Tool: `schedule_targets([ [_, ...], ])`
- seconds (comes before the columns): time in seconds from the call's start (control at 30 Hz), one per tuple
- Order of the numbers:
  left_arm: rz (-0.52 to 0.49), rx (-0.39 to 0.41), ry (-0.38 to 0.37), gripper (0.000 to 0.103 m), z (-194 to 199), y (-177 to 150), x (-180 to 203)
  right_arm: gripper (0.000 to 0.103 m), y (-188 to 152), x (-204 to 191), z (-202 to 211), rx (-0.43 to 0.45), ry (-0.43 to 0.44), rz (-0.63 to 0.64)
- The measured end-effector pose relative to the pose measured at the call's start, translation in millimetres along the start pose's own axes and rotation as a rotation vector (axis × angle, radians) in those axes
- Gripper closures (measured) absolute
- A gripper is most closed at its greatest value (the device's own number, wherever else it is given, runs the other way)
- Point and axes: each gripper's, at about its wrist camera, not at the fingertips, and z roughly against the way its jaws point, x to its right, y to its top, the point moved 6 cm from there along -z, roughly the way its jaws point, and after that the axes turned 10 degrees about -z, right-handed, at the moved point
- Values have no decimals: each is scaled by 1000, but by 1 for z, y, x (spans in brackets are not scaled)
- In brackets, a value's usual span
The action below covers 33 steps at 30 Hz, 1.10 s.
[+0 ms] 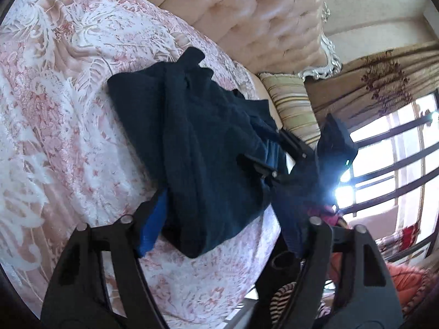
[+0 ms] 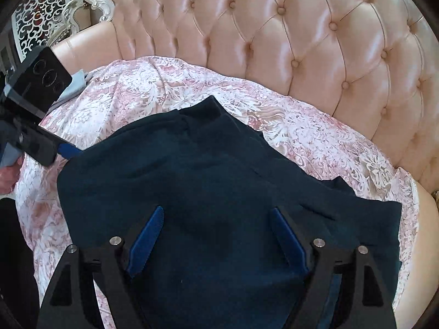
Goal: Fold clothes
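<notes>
A dark navy garment [image 2: 208,181] lay partly folded on the pink floral bedspread [image 2: 315,134], in front of the tufted pink headboard [image 2: 301,35]. The right tool [image 2: 216,216] hovered over the cloth with its blue-padded fingers spread wide, gripping nothing. The left tool [image 1: 219,208] was also spread wide, one blue pad [image 1: 153,227] touching the garment's edge. A striped pillow [image 1: 290,101] lay beyond.

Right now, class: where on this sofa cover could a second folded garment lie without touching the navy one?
Bare floral cover runs between the navy garment and the tufted backrest. In the left wrist view a wide patch lies left of the garment. Crowded: near the striped cushion, where the right gripper works.
</notes>
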Motion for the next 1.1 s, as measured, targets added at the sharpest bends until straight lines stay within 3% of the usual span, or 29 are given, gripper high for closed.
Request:
schedule_targets([
  [0.2,2,-25,-13,31,3,-6,0,18,1,2,-2,1,-4,-1],
  [0.33,-12,-18,-16,75,8,-10,0,18,3,0,-2,-6,-8,12],
  [0.43,-55,-23,40,82,5,-10,0,18,2,0,-1,-7,-10,14],
  [0.53,-72,9,138,84,12,-3,-3,18,3,0,0,-7,-17,15],
  [0.73,-189,-11,183,84,14,5,25,18,2,0,-1,-12,-20,15],
  [0.97,-170,-79,170,84,0,4,12,18,3,0,-2,-13,-21,6],
  [1.1,-138,-78,134,84,-6,2,3,18,3,1,-2,-15,-22,11],
])
